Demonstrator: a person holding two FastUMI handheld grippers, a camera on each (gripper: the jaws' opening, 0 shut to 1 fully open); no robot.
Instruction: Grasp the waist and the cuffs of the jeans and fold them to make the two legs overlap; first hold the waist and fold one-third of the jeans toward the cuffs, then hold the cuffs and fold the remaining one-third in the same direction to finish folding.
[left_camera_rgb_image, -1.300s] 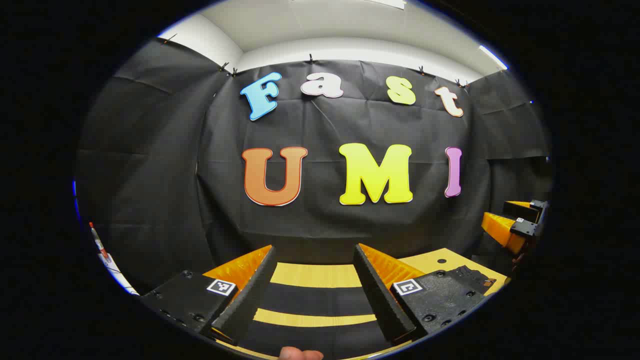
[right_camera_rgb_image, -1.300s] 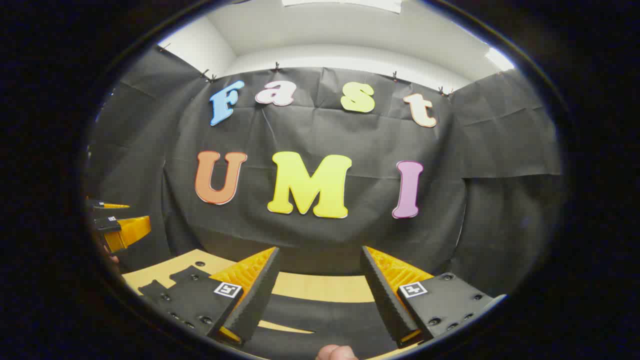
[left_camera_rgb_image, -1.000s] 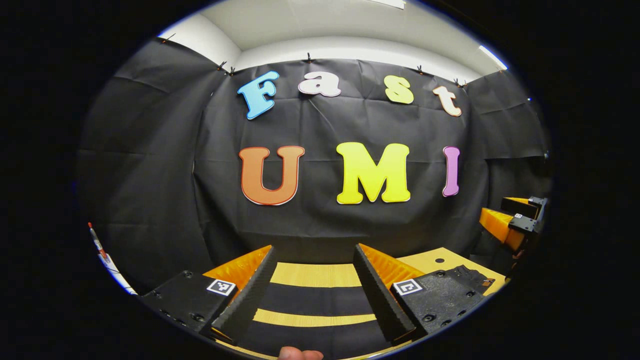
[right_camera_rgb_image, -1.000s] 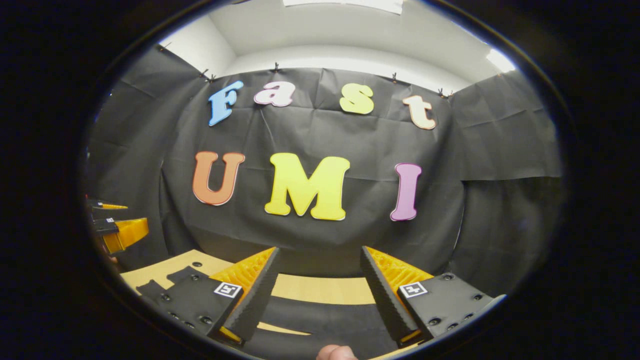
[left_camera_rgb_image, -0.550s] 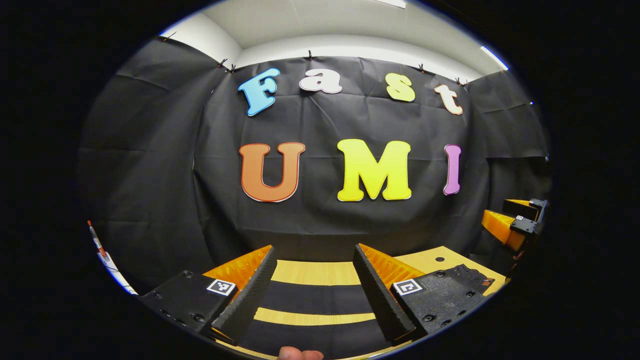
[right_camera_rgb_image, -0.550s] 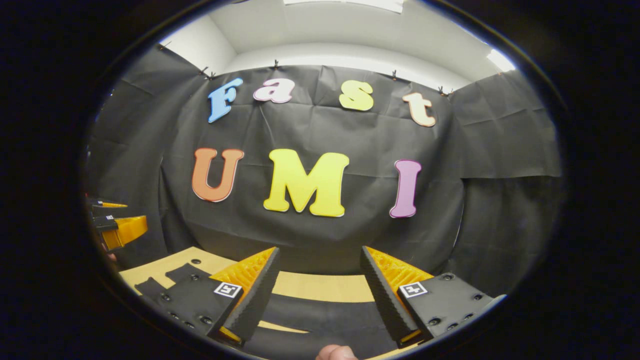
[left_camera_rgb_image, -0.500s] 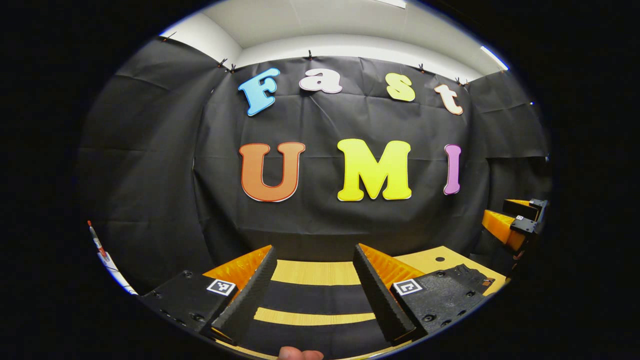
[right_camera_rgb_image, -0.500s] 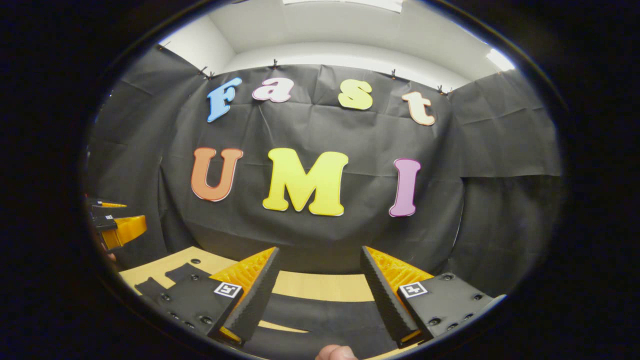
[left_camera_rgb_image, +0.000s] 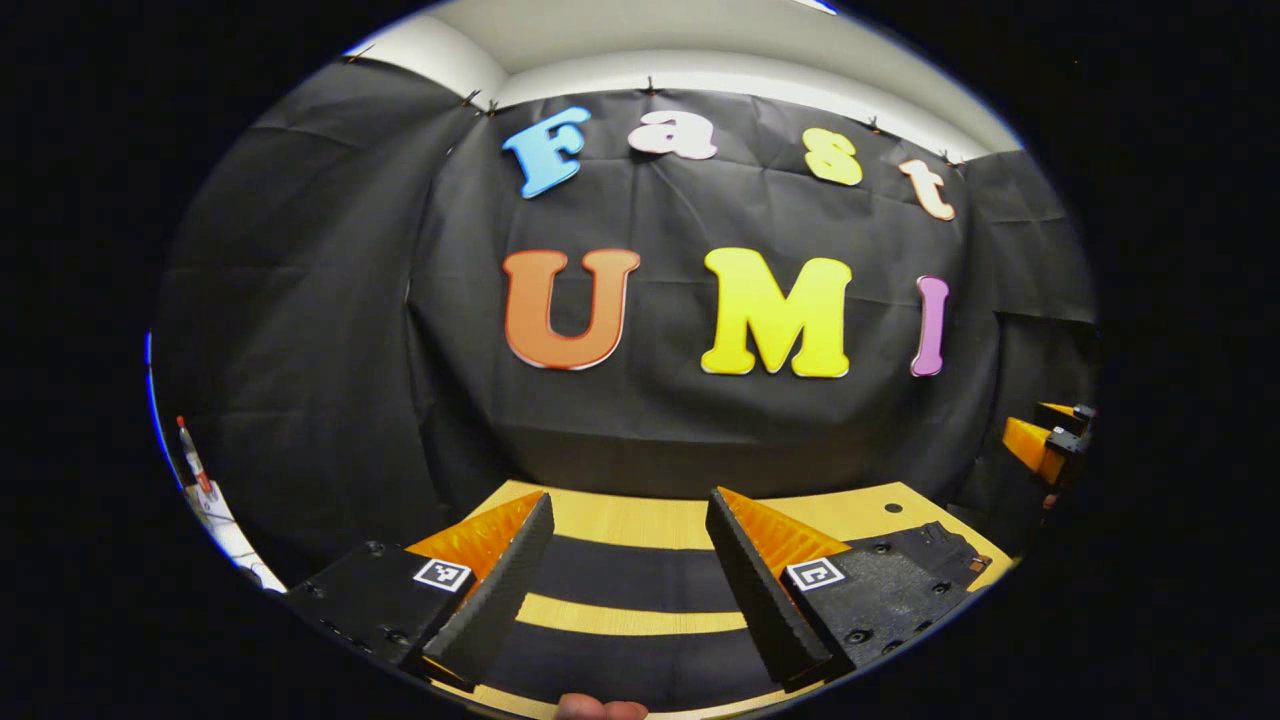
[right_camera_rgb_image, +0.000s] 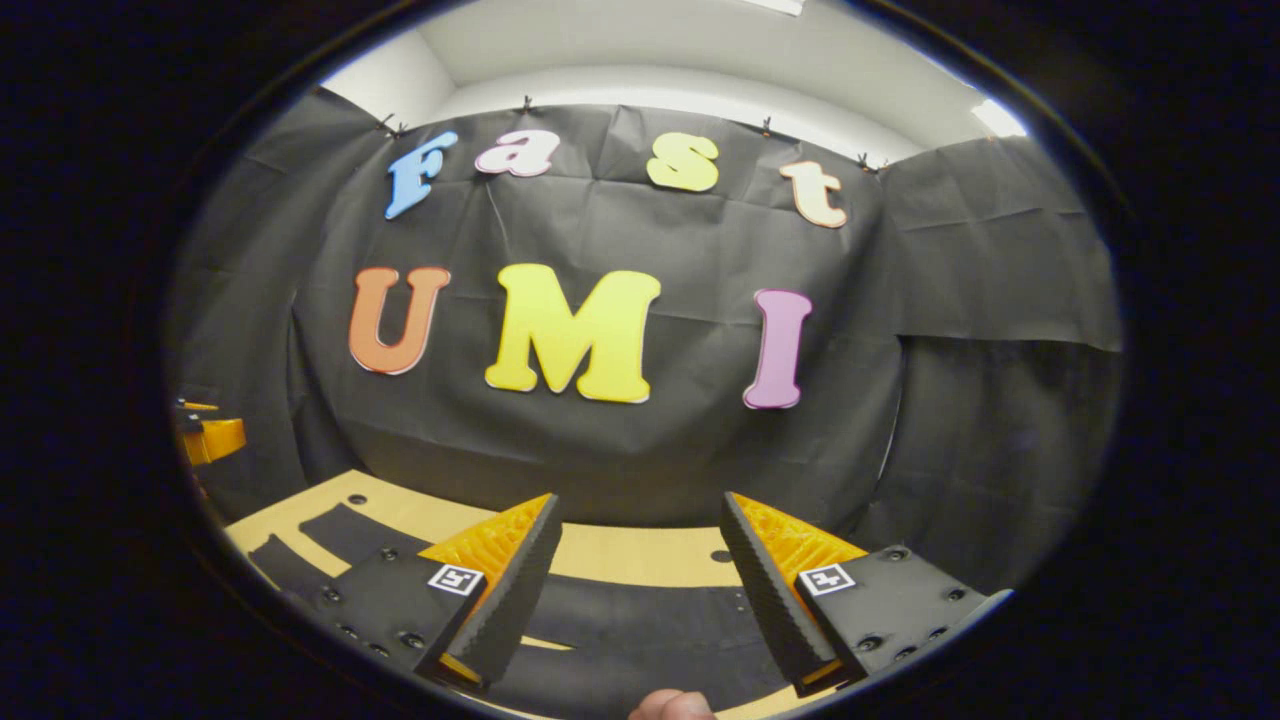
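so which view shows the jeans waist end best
The right gripper view: the black jeans show their stitched waist end between the open fingers. The left gripper view shows two plain dark leg bands across the wooden table.

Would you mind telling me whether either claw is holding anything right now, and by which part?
Nothing is held: the left claw and right claw both stand open above the black jeans on the table.

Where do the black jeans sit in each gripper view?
Left gripper view: jeans lie as dark bands across the wooden table, between the open gripper's fingers.
Right gripper view: jeans at bottom centre, stretching left.
Shared landmark: the table's small round hole.
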